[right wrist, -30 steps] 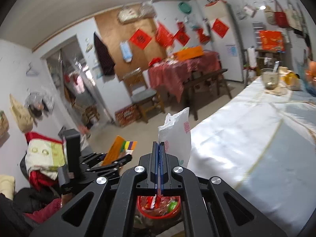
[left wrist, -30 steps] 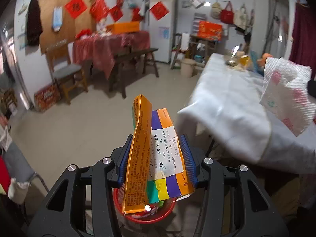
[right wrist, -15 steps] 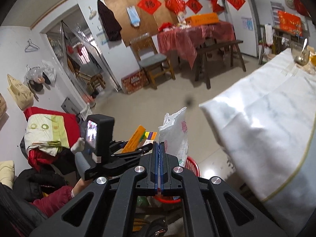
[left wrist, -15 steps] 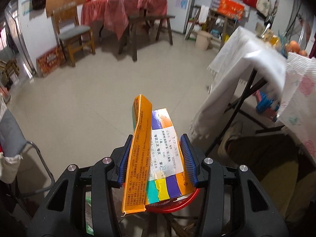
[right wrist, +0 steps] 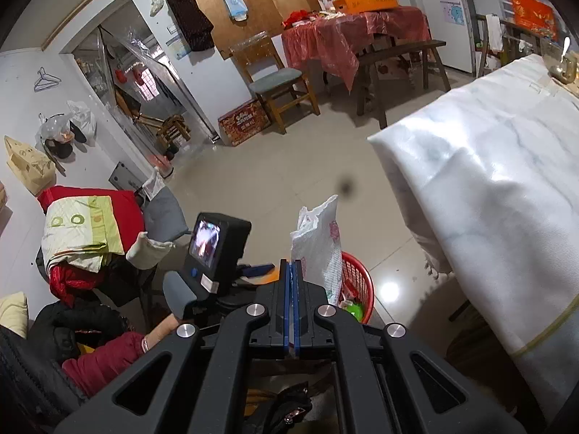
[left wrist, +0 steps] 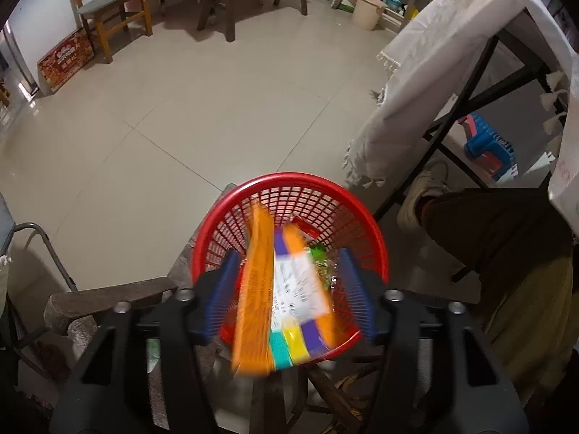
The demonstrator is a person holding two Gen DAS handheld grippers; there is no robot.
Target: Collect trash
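The left gripper point(left wrist: 289, 289) points steeply down over the red basket point(left wrist: 231, 213), where a second ago it faced across the room with the basket barely showing under it. Its jaws have just been opening: the blue pads point(left wrist: 220, 289) now stand clear on both sides of the orange box point(left wrist: 253, 289) and the flattened carton with its white label point(left wrist: 296, 289), which a moment ago were clamped between them. Both pieces are blurred and hang between the pads above the basket's mouth. Wrappers point(left wrist: 320, 255) lie in the basket's bottom.

The right gripper point(right wrist: 291, 271) is fully closed, pinching the lower edge of a white patterned bag point(right wrist: 318, 242), which stands up just beside the basket rim point(right wrist: 362, 278); earlier the basket sat almost hidden under this gripper.

Around the basket: a table draped in white cloth point(left wrist: 434, 72) with dark legs point(left wrist: 459, 115) to the right, a person's shoe point(left wrist: 423, 188) near the rim, a blue stool point(left wrist: 488, 148) under the table, and a rough wooden block point(left wrist: 105, 296) on the left. A metal chair frame point(left wrist: 39, 242) stands further left.

The tiled floor point(left wrist: 217, 90) beyond the basket lies open as far as a wooden chair point(left wrist: 112, 3).
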